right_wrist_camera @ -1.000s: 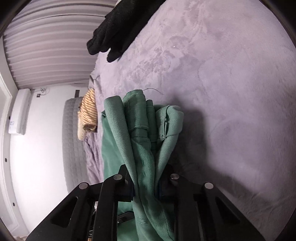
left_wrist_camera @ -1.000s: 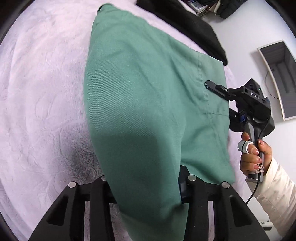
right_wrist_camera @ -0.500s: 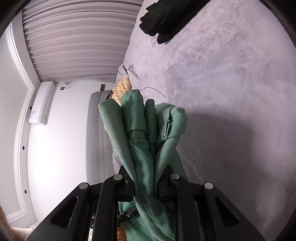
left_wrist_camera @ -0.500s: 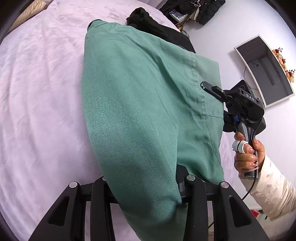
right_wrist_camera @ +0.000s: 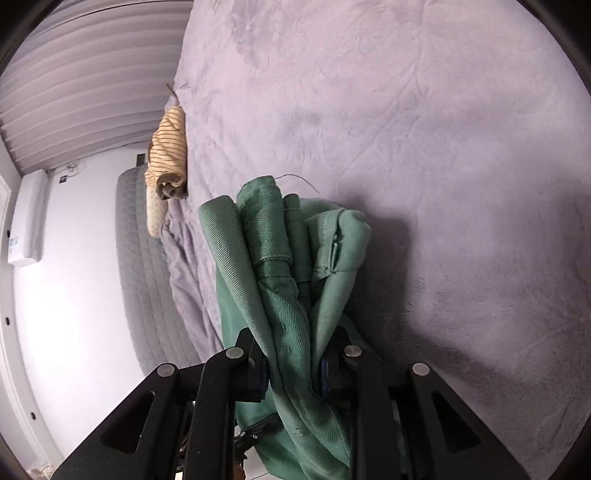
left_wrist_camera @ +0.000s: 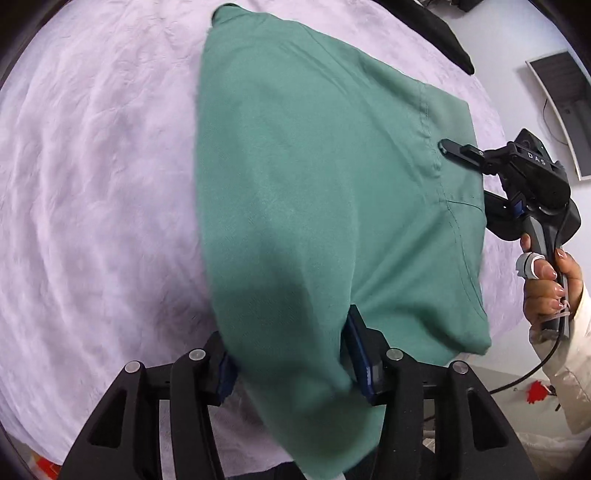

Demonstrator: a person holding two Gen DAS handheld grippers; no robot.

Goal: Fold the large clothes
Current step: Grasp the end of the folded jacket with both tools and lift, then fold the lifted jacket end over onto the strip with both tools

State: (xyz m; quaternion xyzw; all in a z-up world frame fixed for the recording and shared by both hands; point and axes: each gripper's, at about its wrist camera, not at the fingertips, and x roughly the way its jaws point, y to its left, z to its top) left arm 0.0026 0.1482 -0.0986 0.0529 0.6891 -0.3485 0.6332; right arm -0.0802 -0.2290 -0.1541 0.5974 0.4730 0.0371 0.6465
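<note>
Lilac bedspread (left_wrist_camera: 92,184) — black clothing (left_wrist_camera: 436,29), perhaps, beyond green garment (left_wrist_camera: 314,184).

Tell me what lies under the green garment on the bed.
Around the green garment only the lilac bedspread shows, so it likely continues beneath. Whatever else lies under the cloth is covered; the garment also hides most of the left claw's fingers.

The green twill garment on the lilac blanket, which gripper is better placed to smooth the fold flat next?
Probably left: the left gripper sits over the green twill garment; the right gripper, jaws opening, stands at its bunched edge.
</note>
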